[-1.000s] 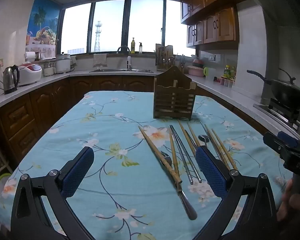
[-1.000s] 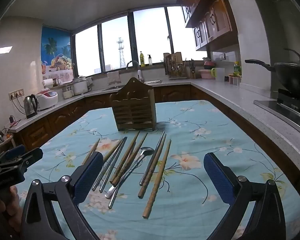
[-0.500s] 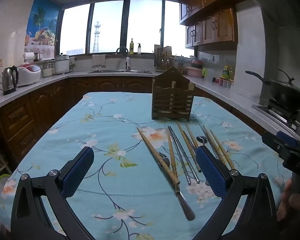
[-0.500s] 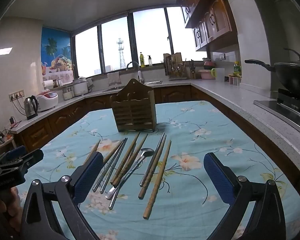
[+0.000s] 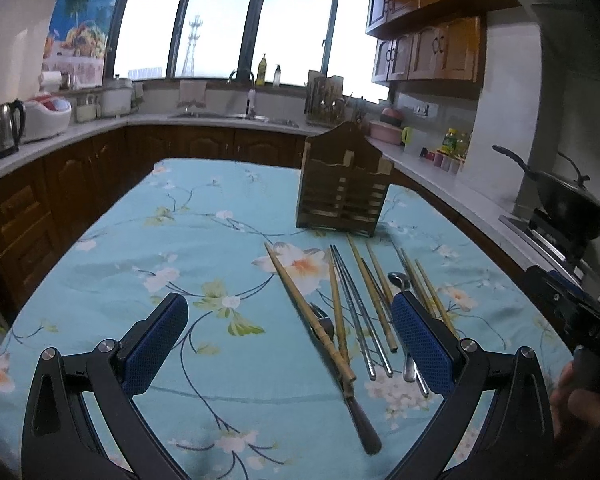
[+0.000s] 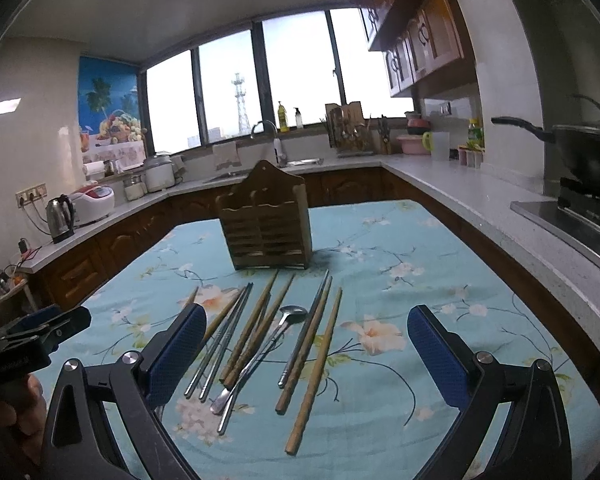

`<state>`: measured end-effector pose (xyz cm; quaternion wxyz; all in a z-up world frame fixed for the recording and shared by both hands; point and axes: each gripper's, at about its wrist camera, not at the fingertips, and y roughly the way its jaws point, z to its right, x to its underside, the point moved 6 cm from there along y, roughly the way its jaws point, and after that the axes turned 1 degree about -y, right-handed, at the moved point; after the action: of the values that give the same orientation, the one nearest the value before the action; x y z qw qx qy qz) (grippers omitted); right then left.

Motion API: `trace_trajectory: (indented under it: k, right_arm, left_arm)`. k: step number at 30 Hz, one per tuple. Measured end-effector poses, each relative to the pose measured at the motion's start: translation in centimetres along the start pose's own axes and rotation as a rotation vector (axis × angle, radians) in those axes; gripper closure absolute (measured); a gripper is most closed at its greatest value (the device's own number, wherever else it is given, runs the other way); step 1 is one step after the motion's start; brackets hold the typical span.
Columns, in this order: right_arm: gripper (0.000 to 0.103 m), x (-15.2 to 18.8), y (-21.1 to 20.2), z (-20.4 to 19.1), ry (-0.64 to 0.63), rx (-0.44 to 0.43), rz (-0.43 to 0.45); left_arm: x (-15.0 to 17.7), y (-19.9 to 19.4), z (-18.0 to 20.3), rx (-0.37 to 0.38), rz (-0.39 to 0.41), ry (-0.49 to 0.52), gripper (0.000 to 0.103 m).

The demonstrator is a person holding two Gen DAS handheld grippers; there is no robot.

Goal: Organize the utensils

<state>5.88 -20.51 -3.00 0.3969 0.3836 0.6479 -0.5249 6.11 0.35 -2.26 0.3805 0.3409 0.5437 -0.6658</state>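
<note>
A brown wooden utensil holder [image 5: 342, 188] stands upright mid-table; it also shows in the right wrist view [image 6: 266, 224]. In front of it lie several wooden chopsticks [image 5: 310, 312], metal chopsticks [image 5: 356, 312] and a metal spoon [image 6: 268, 350], spread side by side on the cloth. My left gripper [image 5: 286, 338] is open and empty, hovering above the near ends of the utensils. My right gripper [image 6: 308, 350] is open and empty, above the same pile from the other side. A second spoon [image 5: 400, 280] lies partly behind the left gripper's right finger.
The table wears a turquoise floral cloth [image 5: 172, 248]. Kitchen counters ring the room, with a kettle [image 5: 4, 128] at left and a black wok [image 5: 572, 204] on the stove at right. The sink [image 5: 236, 114] is at the back.
Both views have shifted only slightly; the left gripper has edged a little toward the holder. Both grippers stay open and the utensils have not moved.
</note>
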Motion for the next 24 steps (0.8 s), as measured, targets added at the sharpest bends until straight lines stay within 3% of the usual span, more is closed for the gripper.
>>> trace_trajectory:
  k: [9,13,18,21,24]
  right_arm:
    - [0.002,-0.8,3.5,0.9,0.053,-0.010,-0.096]
    - [0.006,-1.5,5.7,1.0,0.065,-0.019,-0.136]
    - [0.033,-2.4,9.2,1.0,0.092,-0.041,-0.208]
    - [0.043,-3.0,11.6,0.4,0.113,-0.074,-0.238]
    - [0.051,-2.7,14.6,-0.1,0.105,-0.077,-0.324]
  left_arm:
    - [-1.5,5.0,-1.2,0.004,-0.132,-0.043,0.001]
    - [-2.0,7.6,-2.0,0.018,-0.208,-0.090,0.007]
    - [-2.7,10.8,-2.4,0.035,-0.293,-0.114,0.021]
    - [-3.0,12.5,-2.3,0.043,-0.338,-0.108,0.030]
    - [-3.3,14.4,-2.2,0.053,-0.386,-0.109,0.035]
